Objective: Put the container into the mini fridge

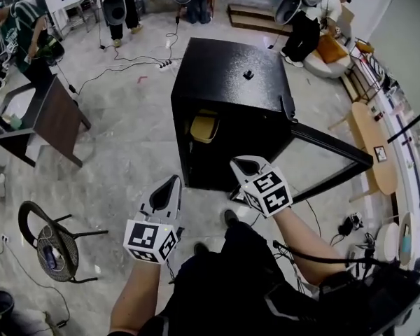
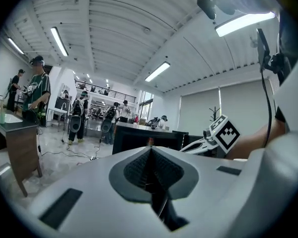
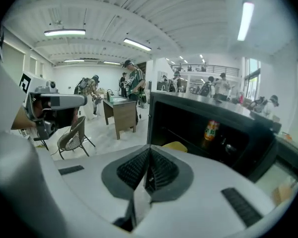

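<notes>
The black mini fridge (image 1: pixel 231 89) stands on the floor ahead with its door (image 1: pixel 329 156) swung open to the right. A yellow container (image 1: pixel 204 127) rests on a shelf inside; the right gripper view shows the container (image 3: pixel 175 146) just past my jaws, with an orange drink can (image 3: pixel 211 131) in the door side. My right gripper (image 1: pixel 239 164) is shut and empty, close to the fridge opening. My left gripper (image 1: pixel 169 184) hangs lower left, shut, with nothing between its pads (image 2: pixel 150 150). Both stay outside the fridge.
A brown desk (image 1: pixel 49 114) stands at the left and a wire chair (image 1: pixel 52 240) at the lower left. Cables and a power strip (image 1: pixel 164 64) lie behind the fridge. Several people stand at the back. A wooden table (image 1: pixel 374 145) is at the right.
</notes>
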Demonstrator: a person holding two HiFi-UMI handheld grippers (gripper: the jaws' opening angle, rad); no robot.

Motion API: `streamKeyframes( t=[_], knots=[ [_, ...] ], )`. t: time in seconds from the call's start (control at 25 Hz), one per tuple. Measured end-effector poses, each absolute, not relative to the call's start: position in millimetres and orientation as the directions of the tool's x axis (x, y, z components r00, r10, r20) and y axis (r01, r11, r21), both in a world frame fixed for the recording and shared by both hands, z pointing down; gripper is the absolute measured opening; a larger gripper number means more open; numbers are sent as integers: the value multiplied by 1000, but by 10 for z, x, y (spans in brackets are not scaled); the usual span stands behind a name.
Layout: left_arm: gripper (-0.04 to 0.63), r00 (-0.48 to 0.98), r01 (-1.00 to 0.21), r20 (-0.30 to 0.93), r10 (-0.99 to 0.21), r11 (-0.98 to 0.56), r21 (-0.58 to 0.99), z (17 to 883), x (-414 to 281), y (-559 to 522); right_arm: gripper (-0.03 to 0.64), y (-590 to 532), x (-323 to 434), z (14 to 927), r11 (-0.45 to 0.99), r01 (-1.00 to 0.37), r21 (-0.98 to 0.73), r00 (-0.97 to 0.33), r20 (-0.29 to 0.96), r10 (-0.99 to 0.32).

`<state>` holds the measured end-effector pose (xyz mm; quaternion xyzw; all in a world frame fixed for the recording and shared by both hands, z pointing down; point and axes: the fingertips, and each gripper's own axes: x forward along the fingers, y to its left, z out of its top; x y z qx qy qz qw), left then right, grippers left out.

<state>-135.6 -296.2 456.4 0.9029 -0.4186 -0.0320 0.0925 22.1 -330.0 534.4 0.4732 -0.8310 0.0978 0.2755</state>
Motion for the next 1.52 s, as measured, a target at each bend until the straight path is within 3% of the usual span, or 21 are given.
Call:
streamKeyframes(
  t=[0.84,1.52],
  knots=[
    [6,663,-743,38,-747,-653,146,4152,-599,-3075,17,-2842,990,4087,460,-887,47,-432,267,-861],
    [6,610,-788,29,-792,-603,122,3707,-111,-2927,15,-2644,1708,3708,455,-889,56,-434,212,-876]
  ],
)
